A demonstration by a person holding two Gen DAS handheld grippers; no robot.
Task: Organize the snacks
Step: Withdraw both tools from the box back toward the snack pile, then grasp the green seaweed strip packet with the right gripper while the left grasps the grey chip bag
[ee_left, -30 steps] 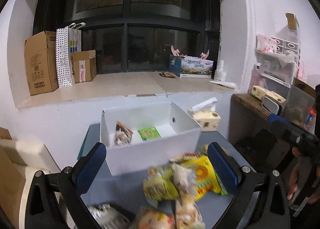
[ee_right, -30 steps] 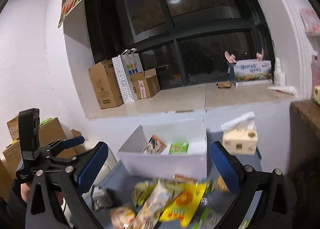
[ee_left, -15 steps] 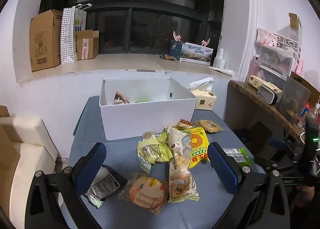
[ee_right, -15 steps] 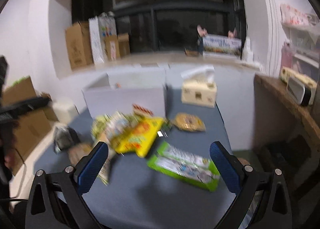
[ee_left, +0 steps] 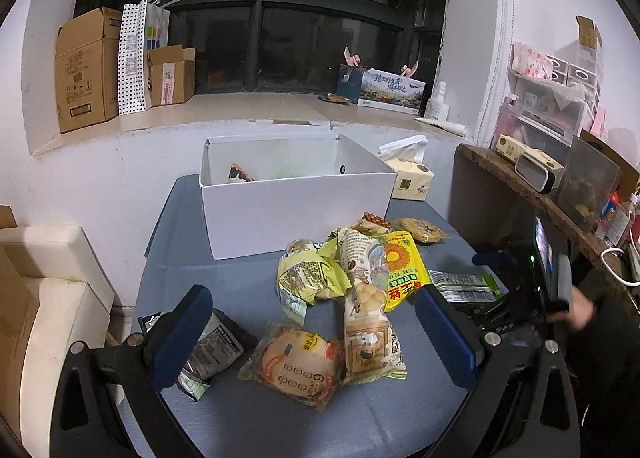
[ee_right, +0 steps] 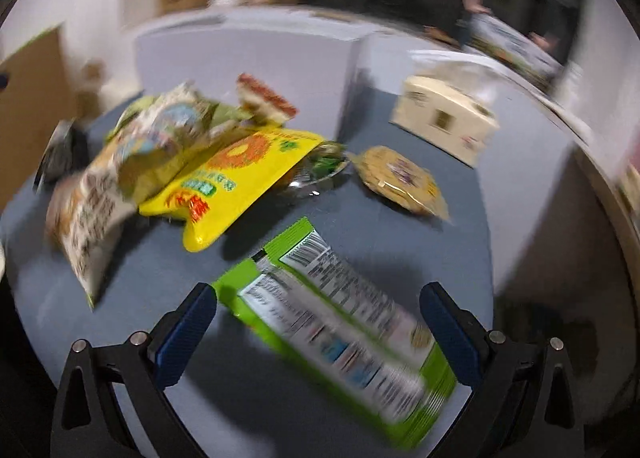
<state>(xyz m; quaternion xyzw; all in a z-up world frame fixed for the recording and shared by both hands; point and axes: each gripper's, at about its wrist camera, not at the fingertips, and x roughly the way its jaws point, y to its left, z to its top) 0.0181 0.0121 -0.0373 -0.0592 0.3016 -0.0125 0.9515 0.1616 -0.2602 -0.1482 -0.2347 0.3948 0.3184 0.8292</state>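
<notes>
A heap of snack packets lies on the blue-grey table [ee_left: 248, 410], in front of a white box [ee_left: 296, 198] that holds a couple of packets. My left gripper [ee_left: 316, 334] is open above a round cracker packet [ee_left: 298, 362] and a tall beige packet [ee_left: 370, 334]. A yellow packet [ee_left: 400, 270] and a pale green packet [ee_left: 308, 278] lie behind them. My right gripper [ee_right: 320, 330] is open, low over a green packet [ee_right: 340, 334] that lies between its fingers. That view is blurred. The right gripper and a hand [ee_left: 576, 306] show at the table's right edge.
A tissue box [ee_left: 412, 178] stands right of the white box. A dark foil packet [ee_left: 208, 354] lies at the table's left. A round biscuit packet [ee_right: 400, 182] sits apart on the right. A cream sofa [ee_left: 44, 298] is left, a cluttered wooden shelf [ee_left: 532, 186] right.
Both grippers have dropped from box height toward the table. The right gripper has swung down over the green packet, which now lies between its open fingers.
</notes>
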